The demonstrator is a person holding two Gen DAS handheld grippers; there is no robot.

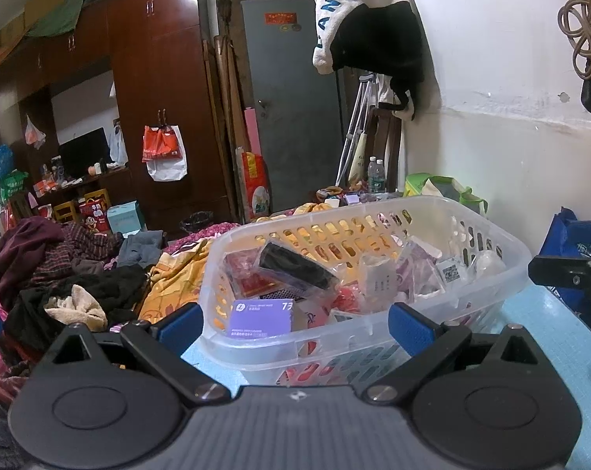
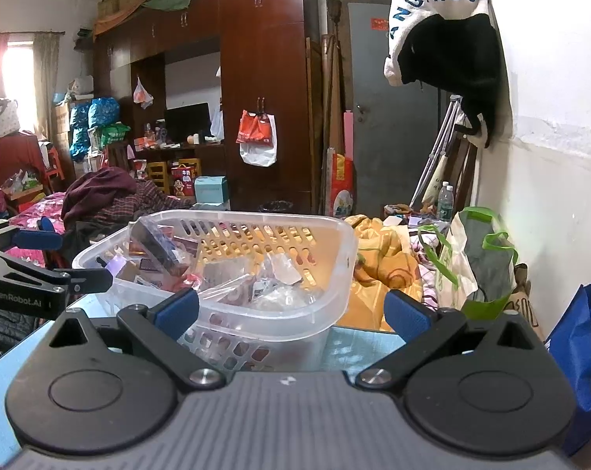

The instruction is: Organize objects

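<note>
A clear plastic basket stands on a light blue tabletop, filled with small packets, a black packet and a purple card. My left gripper is open and empty, its blue pads just before the basket's near rim. In the right wrist view the basket sits left of centre. My right gripper is open and empty, close to the basket's near right corner. The left gripper's body shows at the left edge.
A bed with piled clothes and a yellow blanket lies behind the table. A green-handled bag and a blue bag stand at the right by the white wall. Dark wardrobes and a grey door are far back.
</note>
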